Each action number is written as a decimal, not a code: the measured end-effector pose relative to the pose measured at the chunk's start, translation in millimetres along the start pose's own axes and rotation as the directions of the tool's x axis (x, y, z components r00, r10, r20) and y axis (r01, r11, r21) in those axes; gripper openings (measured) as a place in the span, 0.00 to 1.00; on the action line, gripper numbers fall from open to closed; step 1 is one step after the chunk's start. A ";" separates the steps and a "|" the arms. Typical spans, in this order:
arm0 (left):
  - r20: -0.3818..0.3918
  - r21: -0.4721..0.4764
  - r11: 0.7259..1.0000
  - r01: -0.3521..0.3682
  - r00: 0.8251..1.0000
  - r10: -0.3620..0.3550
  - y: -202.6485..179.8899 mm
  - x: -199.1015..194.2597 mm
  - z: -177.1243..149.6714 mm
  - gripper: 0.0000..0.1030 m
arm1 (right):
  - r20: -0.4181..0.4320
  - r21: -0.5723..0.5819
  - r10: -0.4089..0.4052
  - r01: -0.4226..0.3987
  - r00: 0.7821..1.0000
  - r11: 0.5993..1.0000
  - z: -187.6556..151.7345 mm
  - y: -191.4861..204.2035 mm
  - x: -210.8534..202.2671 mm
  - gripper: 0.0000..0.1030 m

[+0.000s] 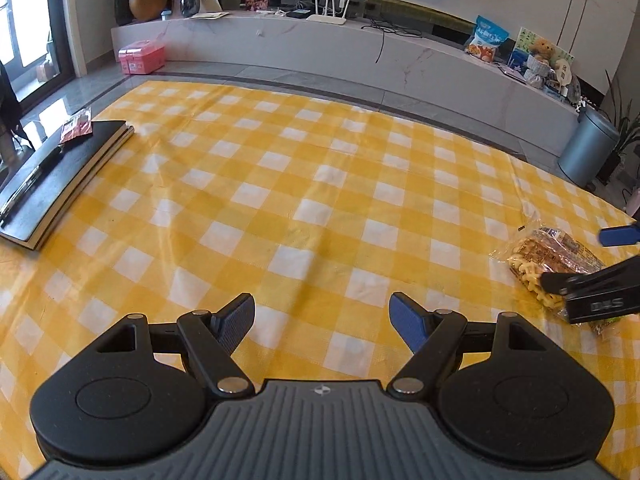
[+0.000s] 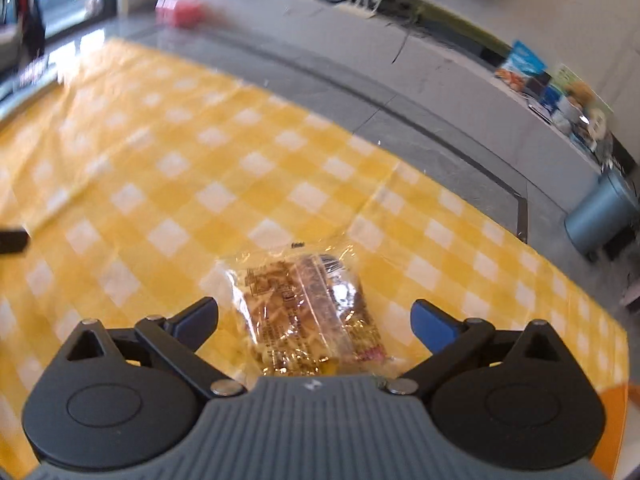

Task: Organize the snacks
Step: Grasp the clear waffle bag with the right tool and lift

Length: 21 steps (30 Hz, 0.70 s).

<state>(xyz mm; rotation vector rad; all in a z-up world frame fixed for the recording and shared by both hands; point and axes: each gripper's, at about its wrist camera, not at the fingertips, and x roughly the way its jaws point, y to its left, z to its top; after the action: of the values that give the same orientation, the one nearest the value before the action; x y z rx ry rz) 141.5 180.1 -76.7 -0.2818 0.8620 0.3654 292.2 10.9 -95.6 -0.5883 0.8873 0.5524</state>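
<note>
A clear snack packet [image 2: 308, 312] of yellow-brown twisted snacks lies on the yellow checked tablecloth [image 2: 160, 160]. My right gripper [image 2: 314, 320] is open, its jaws on either side of the packet's near end, not closed on it. The packet also shows at the right edge of the left wrist view [image 1: 548, 264], with the right gripper [image 1: 592, 264] over it. My left gripper [image 1: 322, 320] is open and empty above bare cloth [image 1: 280, 184].
A black notebook [image 1: 60, 176] with a pen and a small red packet [image 1: 76, 128] on it lies at the table's left edge. Beyond the table are a grey floor, a pink box [image 1: 142, 56], a white TV bench with snack bags [image 1: 486, 40] and a blue bin [image 1: 588, 152].
</note>
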 end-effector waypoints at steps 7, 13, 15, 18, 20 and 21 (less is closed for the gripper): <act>-0.034 0.005 1.000 0.022 0.999 -0.022 -0.4 5.5 -1.4 0.87 | -0.039 -0.057 0.038 -0.040 0.999 0.998 8.5 3.0 33.2 0.96; -0.023 0.010 1.000 -0.005 1.000 0.006 1.3 3.5 -1.0 0.87 | -0.033 -0.013 0.094 -0.094 0.995 0.995 9.7 -1.9 33.7 0.76; -0.012 0.014 1.000 -0.005 1.000 0.005 2.0 0.0 -0.6 0.87 | -0.030 -0.041 0.076 -0.077 0.997 0.996 8.3 4.2 32.4 0.74; -0.001 0.002 1.000 -0.009 1.000 0.009 4.6 -5.1 1.5 0.87 | -0.016 -0.064 0.051 -0.052 0.999 0.997 4.6 11.0 26.9 0.71; 0.004 -0.007 1.000 -0.005 1.000 0.006 6.0 -8.4 2.9 0.87 | -0.012 -0.060 0.041 -0.042 0.999 0.997 3.5 12.5 25.1 0.68; 0.007 -0.009 1.000 -0.002 1.000 0.003 6.6 -10.2 3.1 0.87 | -0.009 -0.056 0.037 -0.037 0.999 0.998 3.3 12.8 24.0 0.68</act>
<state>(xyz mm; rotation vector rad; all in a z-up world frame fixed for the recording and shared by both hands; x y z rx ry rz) 134.8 185.2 -67.5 -0.2880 0.8544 0.3726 297.9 26.9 -117.1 -0.6260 0.8940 0.6106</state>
